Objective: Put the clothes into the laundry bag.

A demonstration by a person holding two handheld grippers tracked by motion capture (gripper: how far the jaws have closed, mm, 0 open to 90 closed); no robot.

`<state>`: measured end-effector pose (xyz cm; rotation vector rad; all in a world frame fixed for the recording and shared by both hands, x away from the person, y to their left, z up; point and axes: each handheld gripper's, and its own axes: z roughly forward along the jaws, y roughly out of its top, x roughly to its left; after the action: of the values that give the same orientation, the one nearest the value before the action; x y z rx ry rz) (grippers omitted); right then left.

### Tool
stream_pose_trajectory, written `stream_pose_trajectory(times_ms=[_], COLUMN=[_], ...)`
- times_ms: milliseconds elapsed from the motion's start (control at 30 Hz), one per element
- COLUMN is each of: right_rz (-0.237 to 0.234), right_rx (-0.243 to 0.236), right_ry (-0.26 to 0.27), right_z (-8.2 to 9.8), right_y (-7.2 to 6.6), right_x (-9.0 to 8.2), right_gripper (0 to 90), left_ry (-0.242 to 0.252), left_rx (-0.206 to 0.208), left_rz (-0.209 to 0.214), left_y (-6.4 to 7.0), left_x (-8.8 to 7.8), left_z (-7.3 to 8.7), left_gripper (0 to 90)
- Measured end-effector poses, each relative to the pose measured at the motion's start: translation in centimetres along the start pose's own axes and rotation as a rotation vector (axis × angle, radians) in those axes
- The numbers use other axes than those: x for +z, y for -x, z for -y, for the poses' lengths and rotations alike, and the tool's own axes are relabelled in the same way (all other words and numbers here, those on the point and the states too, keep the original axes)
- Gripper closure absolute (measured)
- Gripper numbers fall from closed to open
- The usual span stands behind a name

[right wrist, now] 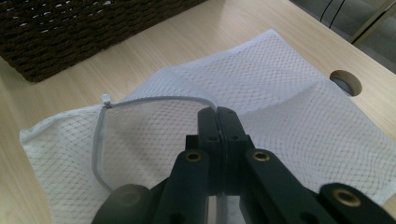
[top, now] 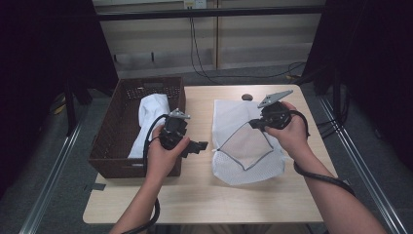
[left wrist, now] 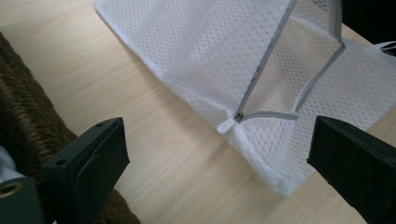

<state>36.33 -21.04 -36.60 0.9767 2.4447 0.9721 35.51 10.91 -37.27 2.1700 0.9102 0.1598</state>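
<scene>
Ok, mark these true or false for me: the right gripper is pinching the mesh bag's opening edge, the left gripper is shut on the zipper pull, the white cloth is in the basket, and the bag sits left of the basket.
1. The right gripper is shut on the opening edge of the mesh bag. True.
2. The left gripper is shut on the zipper pull. False: its jaws stand wide apart above the table, holding nothing.
3. The white cloth lies in the basket. True.
4. The mesh bag sits left of the basket. False: in the high view it lies to the basket's right.
</scene>
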Motion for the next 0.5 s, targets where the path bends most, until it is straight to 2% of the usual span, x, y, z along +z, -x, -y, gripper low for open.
stream_pose_trajectory(times_ms=[233, 300, 333, 400, 500], right_rz=[-0.003, 0.003, 0.011, 0.009, 0.004], right_rx=[0.001, 0.001, 0.002, 0.003, 0.004], right_ry=[-0.006, -0.011, -0.015, -0.018, -0.016], right_z=[0.1, 0.1, 0.1, 0.1, 0.0], right_y=[0.1, 0.1, 0.0, 0.0, 0.0], right_x=[0.1, 0.2, 0.2, 0.3, 0.4], right_gripper=[90.0, 90.0, 90.0, 90.0, 90.0], left_ry=[0.01, 0.03, 0.021, 0.018, 0.031], left_rx=[-0.008, -0.038, -0.027, -0.033, -0.059], left_rz=[-0.016, -0.028, -0.029, -0.037, -0.044], left_y=[-1.3, -1.6, -2.0, -2.4, -3.0], left_x=[-0.9, -0.9, -1.0, -1.1, -1.1], left_z=[-0.6, -0.7, -0.8, -0.9, -0.9], left_gripper=[4.3, 4.3, 4.3, 4.3, 4.2])
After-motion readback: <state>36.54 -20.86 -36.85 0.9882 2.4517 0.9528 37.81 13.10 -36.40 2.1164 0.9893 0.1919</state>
